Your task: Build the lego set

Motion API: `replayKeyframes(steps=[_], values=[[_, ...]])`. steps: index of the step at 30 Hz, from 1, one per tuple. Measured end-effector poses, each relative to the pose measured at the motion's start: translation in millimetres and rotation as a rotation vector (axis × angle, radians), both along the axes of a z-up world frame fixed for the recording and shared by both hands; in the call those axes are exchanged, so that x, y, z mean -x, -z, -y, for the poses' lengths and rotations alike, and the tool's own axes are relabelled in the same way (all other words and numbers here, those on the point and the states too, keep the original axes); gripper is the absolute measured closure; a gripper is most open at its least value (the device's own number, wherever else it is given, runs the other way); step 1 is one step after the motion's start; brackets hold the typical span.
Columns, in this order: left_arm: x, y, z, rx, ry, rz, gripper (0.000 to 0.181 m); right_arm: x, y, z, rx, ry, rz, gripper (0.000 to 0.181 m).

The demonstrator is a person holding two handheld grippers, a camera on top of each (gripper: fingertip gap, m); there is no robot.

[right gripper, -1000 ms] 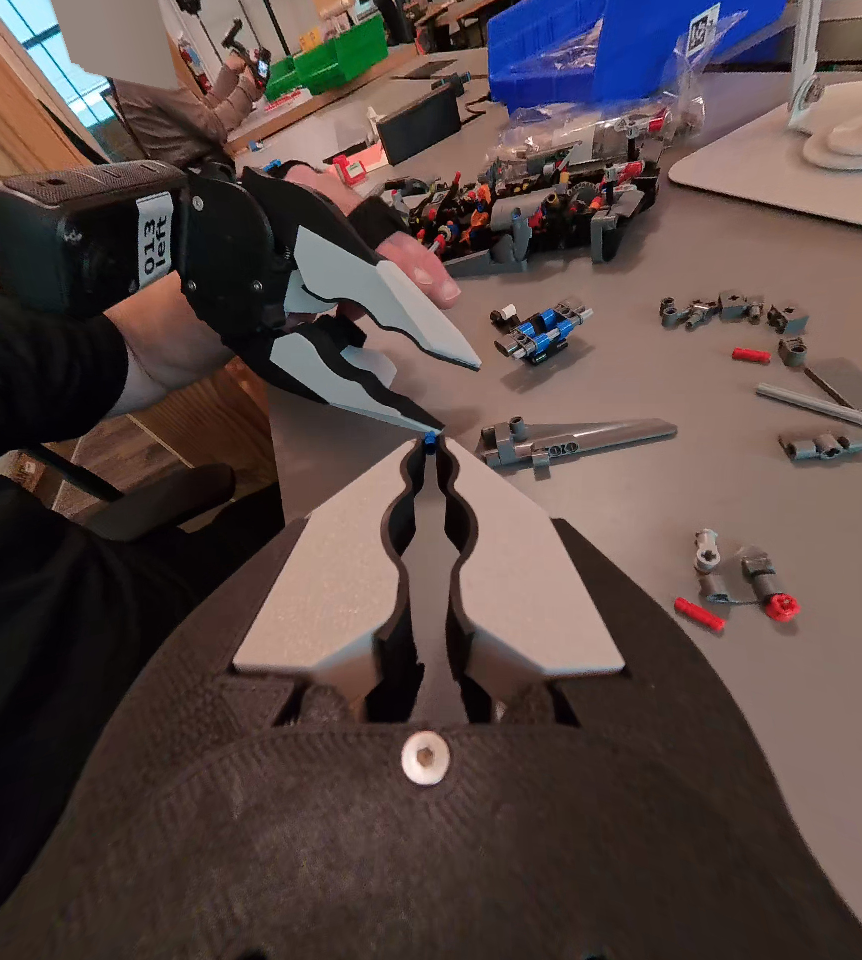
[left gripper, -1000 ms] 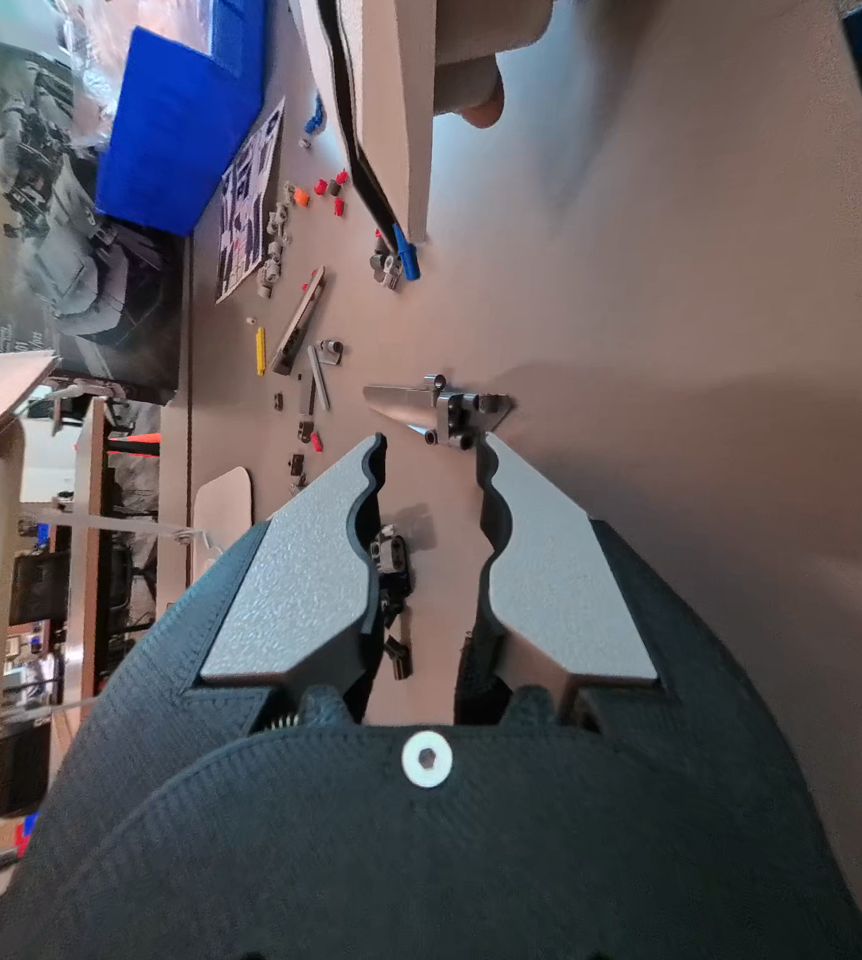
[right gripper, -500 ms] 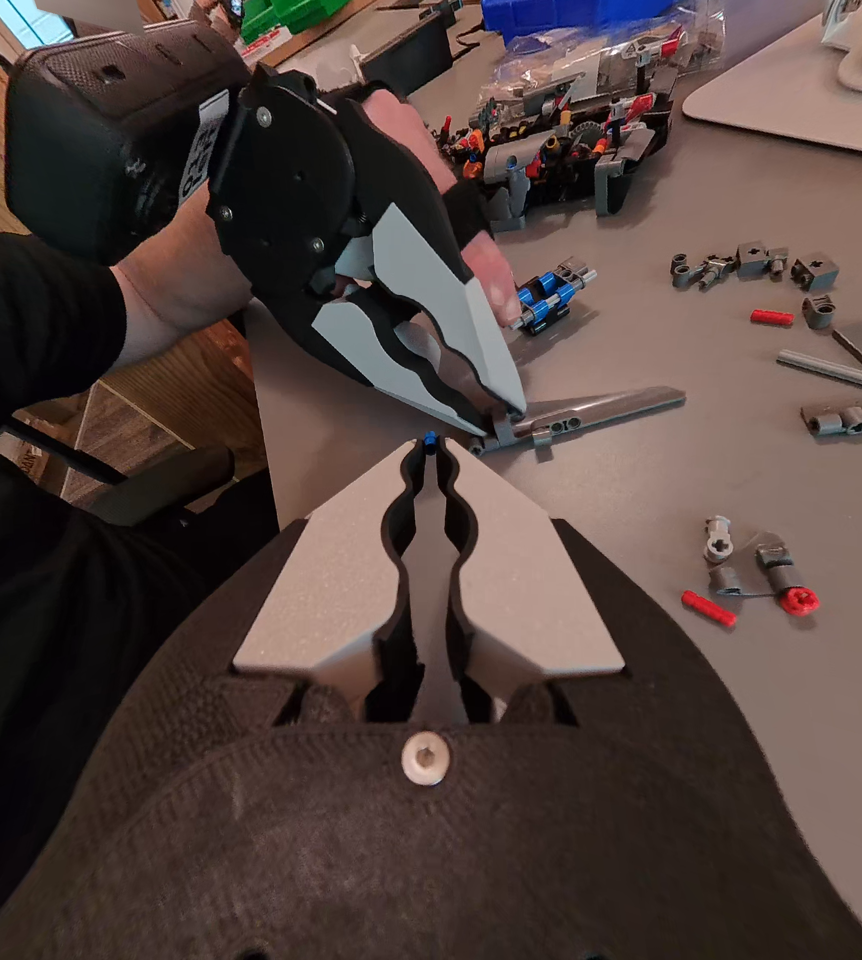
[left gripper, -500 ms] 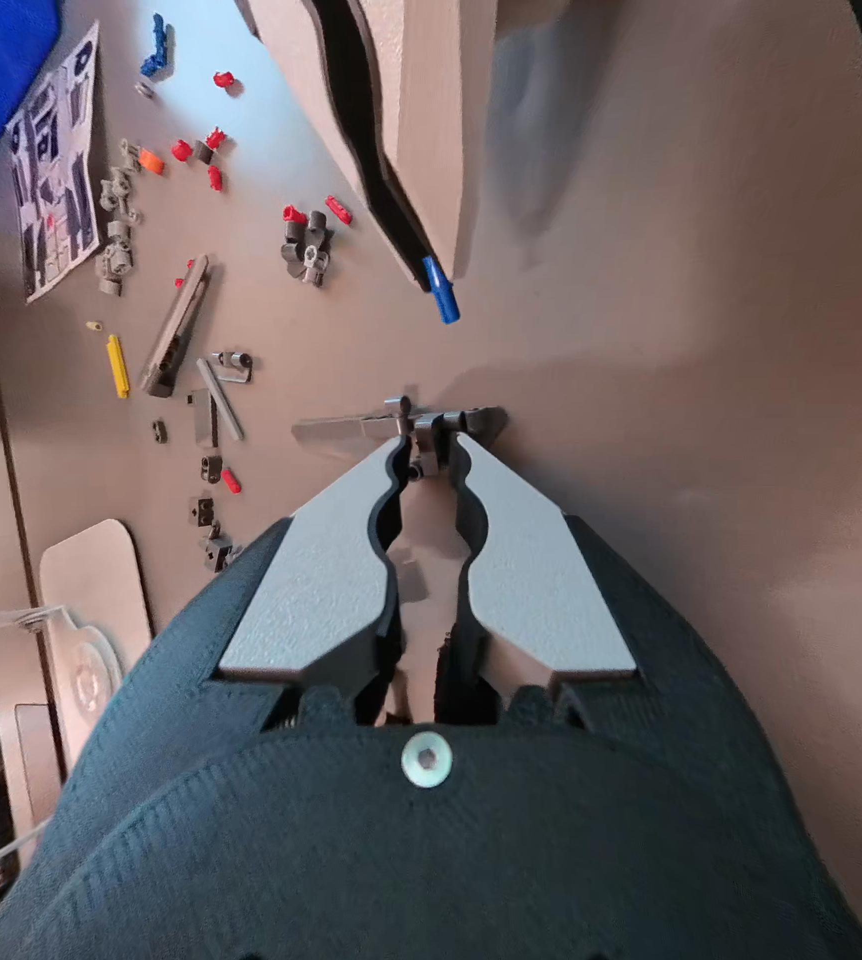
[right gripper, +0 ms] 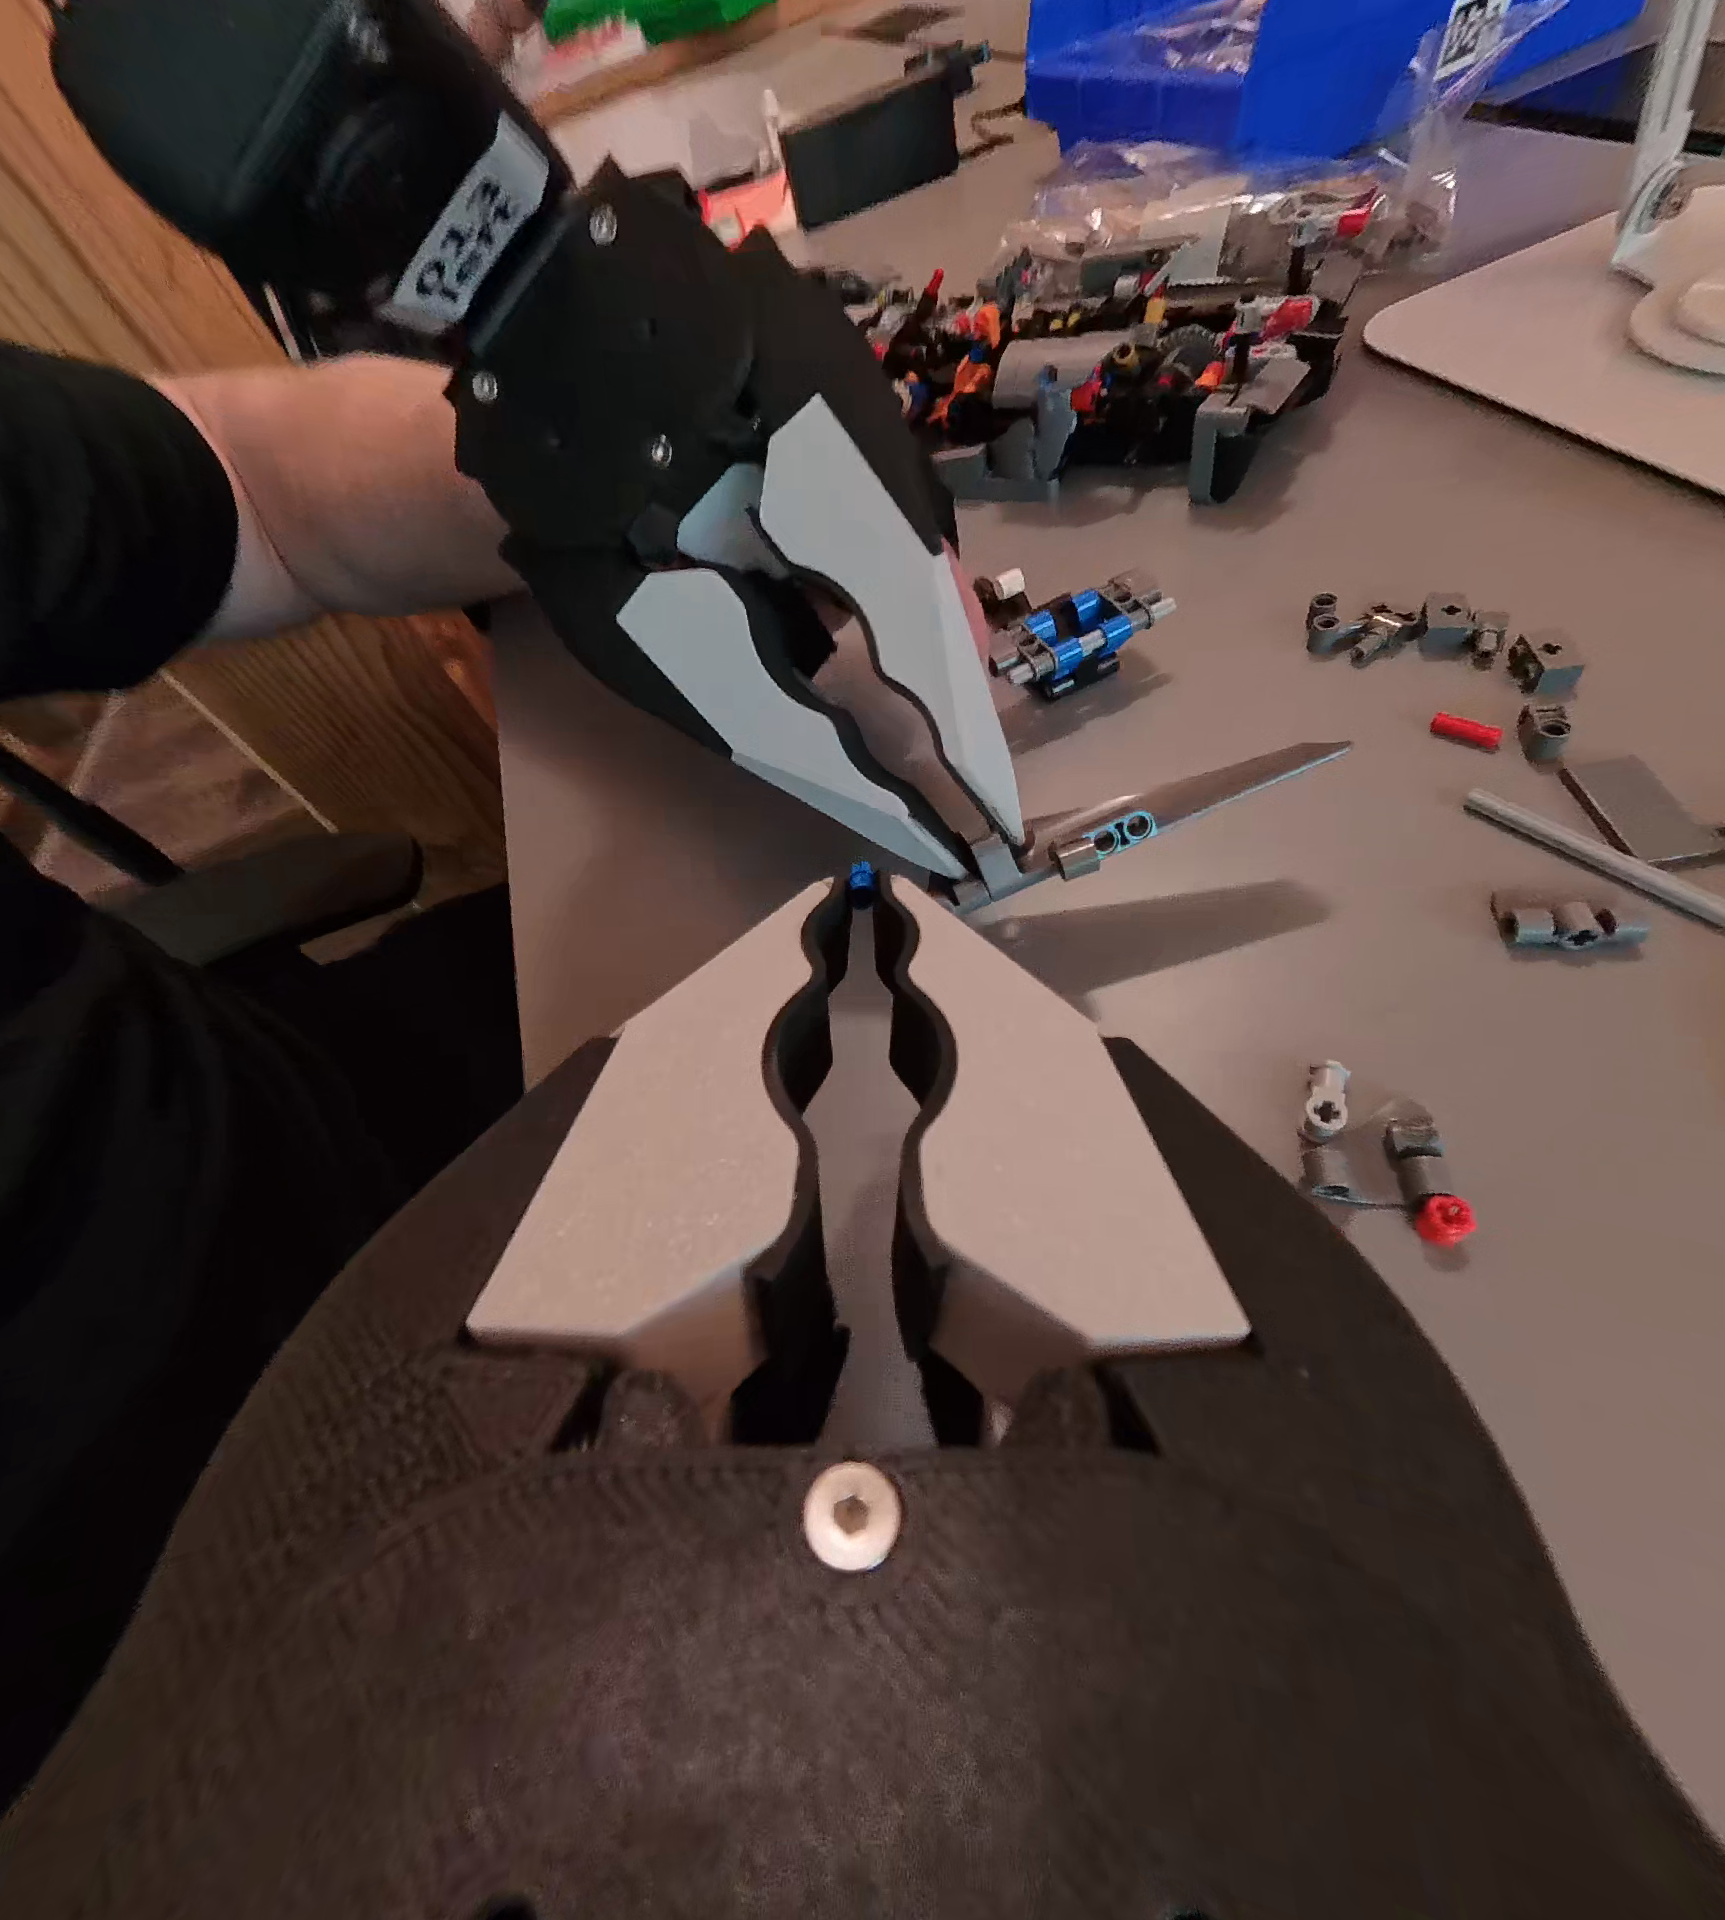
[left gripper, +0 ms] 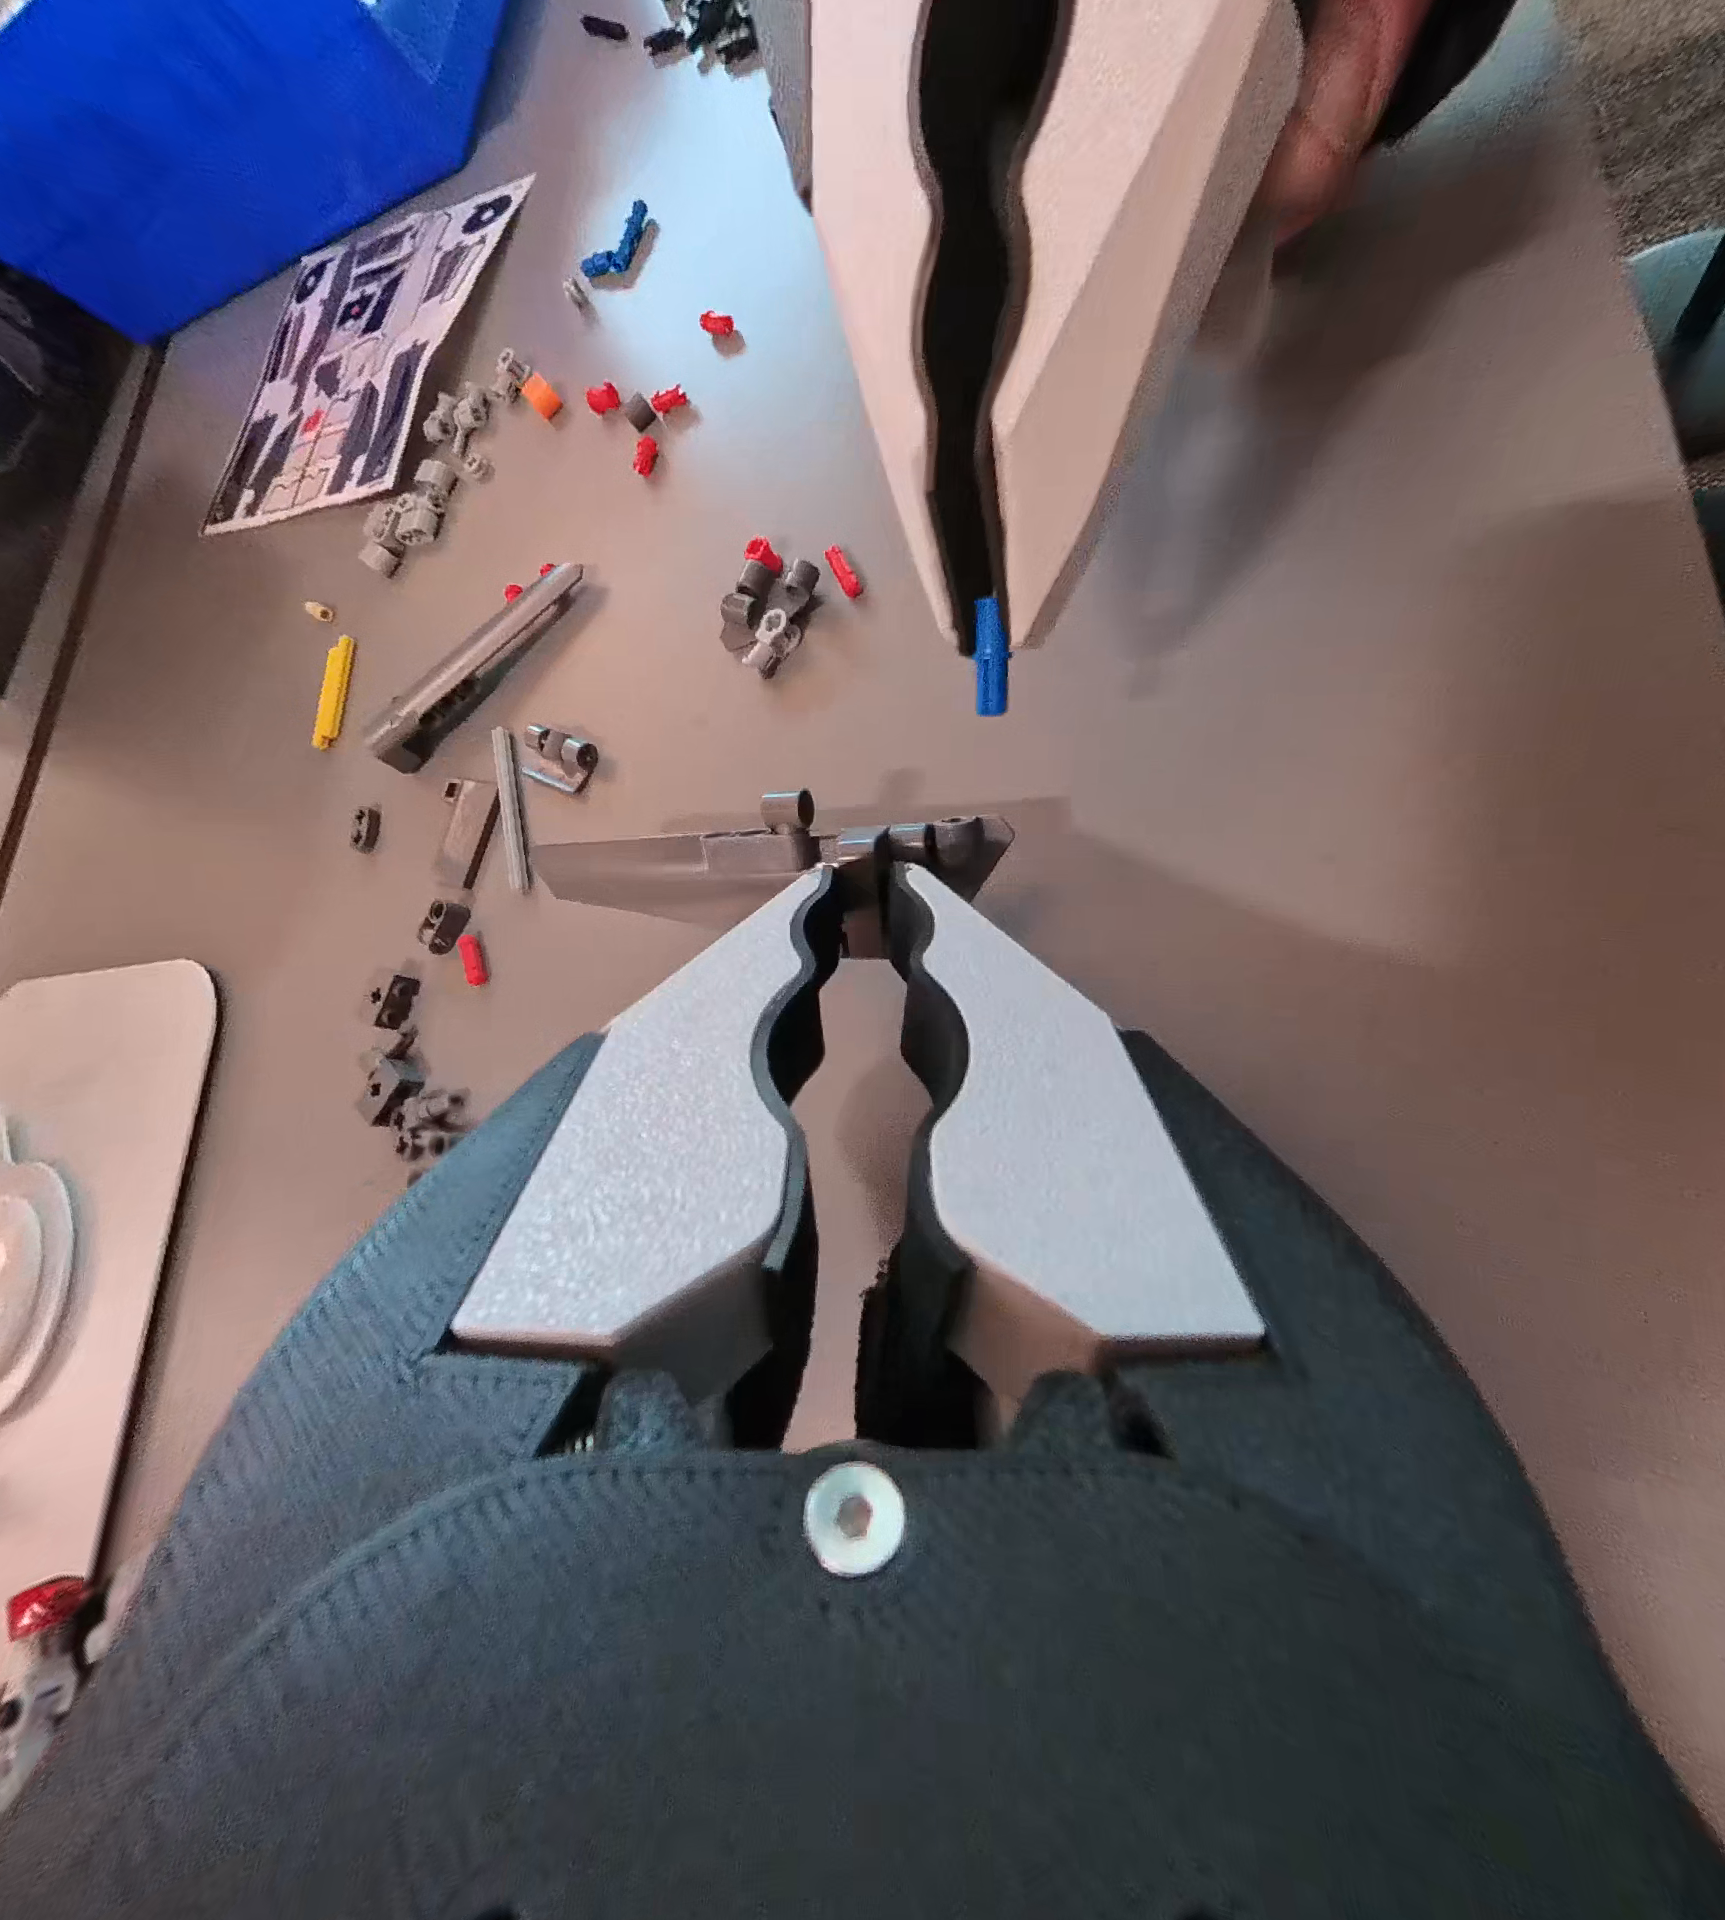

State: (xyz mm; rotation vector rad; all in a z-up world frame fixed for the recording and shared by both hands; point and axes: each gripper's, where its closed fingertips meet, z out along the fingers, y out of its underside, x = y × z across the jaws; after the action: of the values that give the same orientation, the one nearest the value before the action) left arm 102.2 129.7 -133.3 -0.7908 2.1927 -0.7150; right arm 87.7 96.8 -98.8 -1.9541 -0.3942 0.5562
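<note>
Pinching a grey winged lego piece (left gripper: 785, 847) at frame centre with our left gripper (left gripper: 863, 883), we hold a blue pin (right gripper: 860, 885) clamped in our right gripper (right gripper: 860, 891) above the counter (left gripper: 1357, 935).

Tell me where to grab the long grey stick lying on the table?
Probably at the middle of the grey stick, coming from above with fingers across its thin width. It lies flat on the table, and one end overlaps a grey plate, so stay toward the free end.
</note>
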Motion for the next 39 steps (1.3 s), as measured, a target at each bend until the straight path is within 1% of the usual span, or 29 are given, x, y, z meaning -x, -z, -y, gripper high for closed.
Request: replayKeyframes(steps=[3,6,9,11,15,19,24,26,39], values=[[2.0,4.5,0.2,0.047,-0.030,-0.009,0.175,-0.1,9.7,0.7,0.010,-0.041,0.106,0.180],[8.5,7.4,1.4,0.104,-0.040,-0.028,0.175,1.0,15.9,-0.4,0.022,-0.073,0.153,0.179],[10.9,7.2,-2.1,0.097,-0.051,-0.008,0.175,1.5,21.3,-4.0,0.031,-0.104,0.199,0.180],[13.1,9.7,-1.8,0.100,-0.045,-0.030,0.175,4.1,23.3,-6.5,0.023,-0.132,0.228,0.179],[16.1,16.6,0.6,0.071,-0.018,-0.065,0.175,10.2,33.4,-10.4,0.000,-0.191,0.350,0.180],[16.8,17.9,-0.9,0.094,-0.008,-0.094,0.175,9.9,44.0,-12.5,-0.012,-0.228,0.458,0.179],[16.8,18.3,-0.7,0.117,0.000,-0.114,0.175,8.0,44.7,-14.3,-0.022,-0.246,0.471,0.179],[16.8,18.3,-0.6,0.121,0.000,-0.118,0.175,8.1,43.2,-14.0,-0.020,-0.252,0.451,0.179],[16.9,18.7,-0.7,0.117,0.002,-0.117,0.175,10.8,43.5,-14.2,-0.046,-0.268,0.480,0.179]])
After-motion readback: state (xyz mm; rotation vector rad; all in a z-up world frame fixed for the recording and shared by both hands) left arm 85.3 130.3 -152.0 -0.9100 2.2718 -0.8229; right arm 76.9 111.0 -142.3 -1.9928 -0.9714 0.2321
